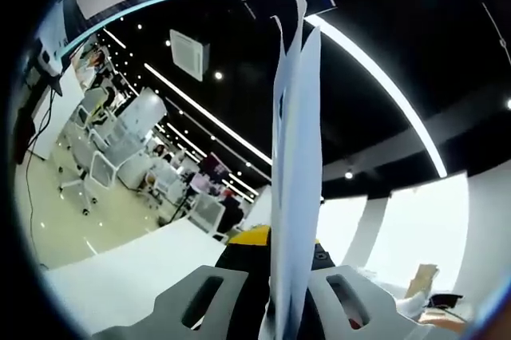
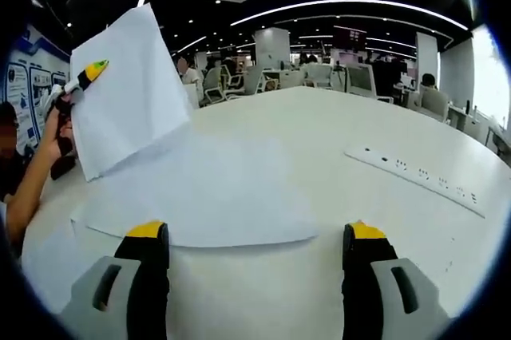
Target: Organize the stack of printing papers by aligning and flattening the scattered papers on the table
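Left gripper [image 1: 286, 308]: jaws clenched on a lifted sheaf of printing paper [image 1: 294, 164], seen edge-on and rising upright between them. In the right gripper view that same left gripper [image 2: 80, 81] holds the sheets [image 2: 132, 85] tilted above the white table [image 2: 335, 140], gripped by a person's hand [image 2: 54, 128]. Right gripper [image 2: 255, 252]: jaws spread wide, grasping nothing, hovering over the table. More papers [image 2: 200, 196] lie flat, overlapping unevenly, just ahead of it. A power strip [image 2: 415, 171] rests well apart.
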Available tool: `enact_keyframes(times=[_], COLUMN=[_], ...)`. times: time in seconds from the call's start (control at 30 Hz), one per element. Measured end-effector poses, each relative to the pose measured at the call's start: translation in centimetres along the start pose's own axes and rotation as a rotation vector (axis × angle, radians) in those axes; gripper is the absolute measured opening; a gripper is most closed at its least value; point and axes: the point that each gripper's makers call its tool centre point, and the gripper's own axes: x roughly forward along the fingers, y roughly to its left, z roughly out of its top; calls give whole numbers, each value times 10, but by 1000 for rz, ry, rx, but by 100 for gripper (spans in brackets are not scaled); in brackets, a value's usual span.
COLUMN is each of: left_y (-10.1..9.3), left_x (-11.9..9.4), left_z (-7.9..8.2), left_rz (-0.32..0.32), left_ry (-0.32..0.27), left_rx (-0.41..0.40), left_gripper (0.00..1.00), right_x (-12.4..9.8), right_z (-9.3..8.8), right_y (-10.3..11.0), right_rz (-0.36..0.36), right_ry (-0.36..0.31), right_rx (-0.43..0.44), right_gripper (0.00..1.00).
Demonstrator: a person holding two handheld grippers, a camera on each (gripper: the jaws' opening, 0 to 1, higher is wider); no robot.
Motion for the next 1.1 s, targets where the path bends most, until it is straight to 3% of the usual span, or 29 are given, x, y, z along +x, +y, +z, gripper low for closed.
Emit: enact_keyframes(times=[0.43, 1.1], left_y=[2, 3], left_x=[0, 2], left_z=[1, 1], left_rz=[5, 6], left_ry=[-3, 0], left_rx=[-5, -6], left_gripper=[6, 6], right_x=[8, 16], right_z=[-2, 4], right_y=[1, -1], right_rz=[-38, -63], right_ry=[11, -12], right_rx=[-45, -26], right_gripper=[88, 86])
